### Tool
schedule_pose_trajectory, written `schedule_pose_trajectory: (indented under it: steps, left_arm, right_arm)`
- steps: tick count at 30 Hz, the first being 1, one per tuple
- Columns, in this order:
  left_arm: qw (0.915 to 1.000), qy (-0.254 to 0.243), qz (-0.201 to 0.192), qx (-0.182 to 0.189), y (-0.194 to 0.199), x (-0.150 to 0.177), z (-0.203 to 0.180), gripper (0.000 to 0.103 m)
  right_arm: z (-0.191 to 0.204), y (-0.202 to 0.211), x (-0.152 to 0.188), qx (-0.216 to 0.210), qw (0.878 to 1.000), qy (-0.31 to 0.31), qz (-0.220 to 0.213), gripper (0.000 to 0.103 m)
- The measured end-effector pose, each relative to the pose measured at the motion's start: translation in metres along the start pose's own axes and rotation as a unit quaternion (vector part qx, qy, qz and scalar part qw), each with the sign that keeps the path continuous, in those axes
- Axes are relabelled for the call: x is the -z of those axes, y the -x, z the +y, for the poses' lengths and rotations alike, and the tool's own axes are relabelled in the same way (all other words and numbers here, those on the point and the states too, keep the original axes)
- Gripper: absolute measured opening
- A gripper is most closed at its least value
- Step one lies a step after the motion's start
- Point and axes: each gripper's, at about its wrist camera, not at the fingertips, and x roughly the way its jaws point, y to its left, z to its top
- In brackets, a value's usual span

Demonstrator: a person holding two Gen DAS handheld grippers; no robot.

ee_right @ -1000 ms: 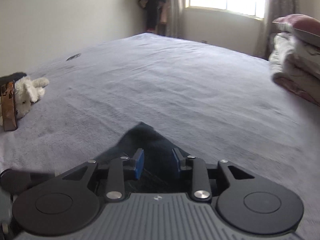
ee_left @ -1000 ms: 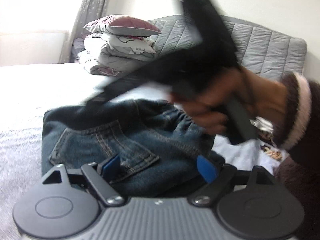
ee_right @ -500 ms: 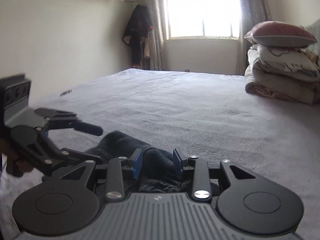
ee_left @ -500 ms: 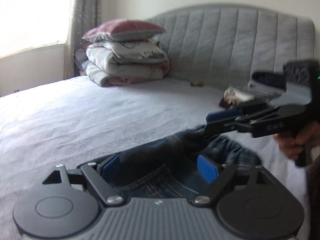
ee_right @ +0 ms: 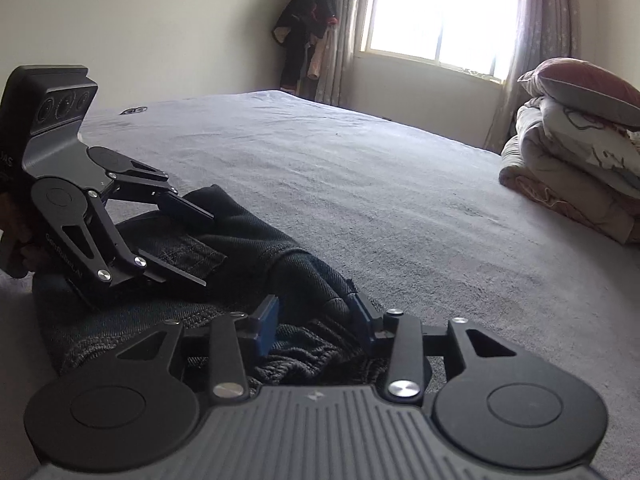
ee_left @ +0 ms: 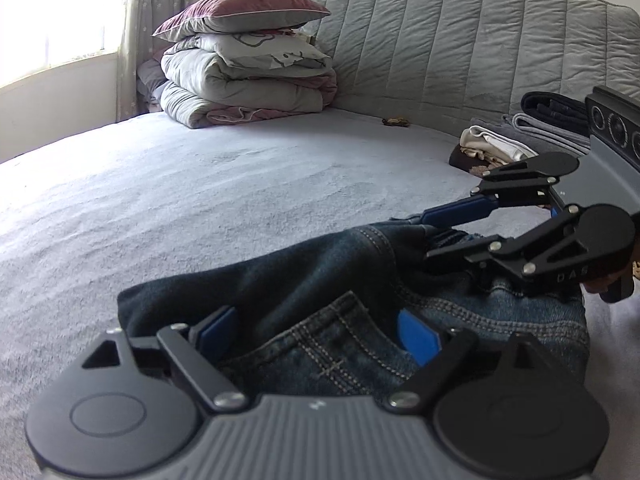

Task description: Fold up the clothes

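The jeans (ee_left: 360, 280) lie bunched on the bed (ee_left: 200, 200). The left gripper (ee_left: 320, 332) has its jaws wide over the pocket, opening. The right gripper (ee_right: 316, 316), at three o'clock, is letting go of the waistband, jaws opening. Better to release fully, then smooth each fold flat.

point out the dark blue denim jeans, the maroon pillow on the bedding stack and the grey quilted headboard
dark blue denim jeans (ee_left: 320, 280), left wrist view, on the folded upper layer
maroon pillow (ee_left: 240, 10), left wrist view, middle of its top face
grey quilted headboard (ee_left: 440, 40), left wrist view, on a padded panel
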Motion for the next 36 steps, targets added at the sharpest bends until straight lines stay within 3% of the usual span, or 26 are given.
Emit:
schedule_pose_trajectory:
  steps: [5,8,14,18,23,28,36]
  left_arm:
    - [0.9992,0.013,0.003,-0.037,0.01,-0.005,-0.007,0.091]
    - [0.9965,0.07,-0.013,-0.043,0.031,-0.001,-0.006,0.098]
    - [0.9828,0.166,0.004,-0.081,0.062,0.009,-0.006,0.1]
    - [0.9707,0.206,0.037,-0.119,0.078,0.012,-0.007,0.1]
    - [0.9591,0.232,0.076,-0.143,0.092,0.012,-0.015,0.1]
    - [0.9492,0.248,0.106,-0.162,0.097,0.011,-0.03,0.102]
    - [0.9427,0.246,0.128,-0.186,0.101,0.013,-0.056,0.103]
  right_arm:
    - [0.01,0.012,-0.011,0.03,0.999,-0.018,-0.009,0.046]
    - [0.016,0.023,-0.016,0.04,0.998,-0.05,-0.013,0.061]
    - [0.03,0.033,-0.021,0.046,0.996,-0.071,0.011,0.063]
    - [0.031,0.039,-0.03,0.079,0.99,-0.104,0.043,0.065]
    - [0.029,0.053,-0.035,0.1,0.975,-0.18,0.081,0.067]
    - [0.049,0.071,-0.036,0.11,0.976,-0.162,0.099,0.068]
    - [0.06,0.092,-0.039,0.12,0.973,-0.166,0.11,0.071]
